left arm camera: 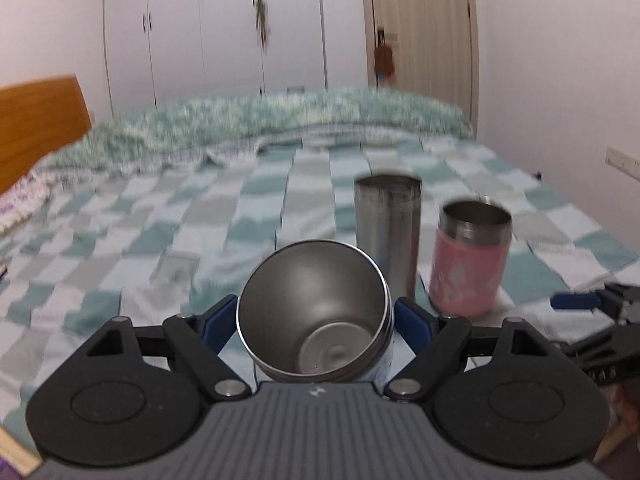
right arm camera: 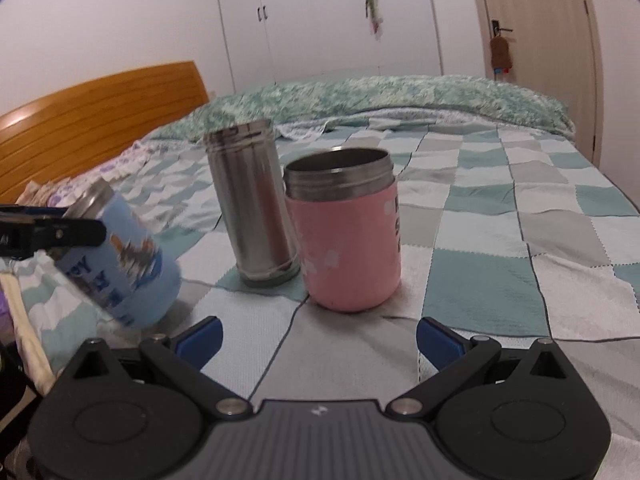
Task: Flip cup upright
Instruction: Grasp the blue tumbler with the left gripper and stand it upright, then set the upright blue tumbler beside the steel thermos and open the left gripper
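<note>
My left gripper (left arm camera: 314, 320) is shut on a blue printed cup (left arm camera: 316, 320) with a steel inside. I look into its open mouth. In the right wrist view the blue cup (right arm camera: 128, 264) is at the left, tilted, its base low over the bed, with a left finger (right arm camera: 60, 234) across it. My right gripper (right arm camera: 318, 340) is open and empty, a little in front of a pink cup (right arm camera: 348, 248) that stands upright. It shows at the right edge of the left wrist view (left arm camera: 588, 304).
A tall steel flask (right arm camera: 252, 204) stands upright just left of the pink cup; both also show in the left wrist view, flask (left arm camera: 388, 232) and pink cup (left arm camera: 468, 264). All rest on a checked bedspread (right arm camera: 500, 240). A wooden headboard (right arm camera: 96, 116) is at the left, wardrobes behind.
</note>
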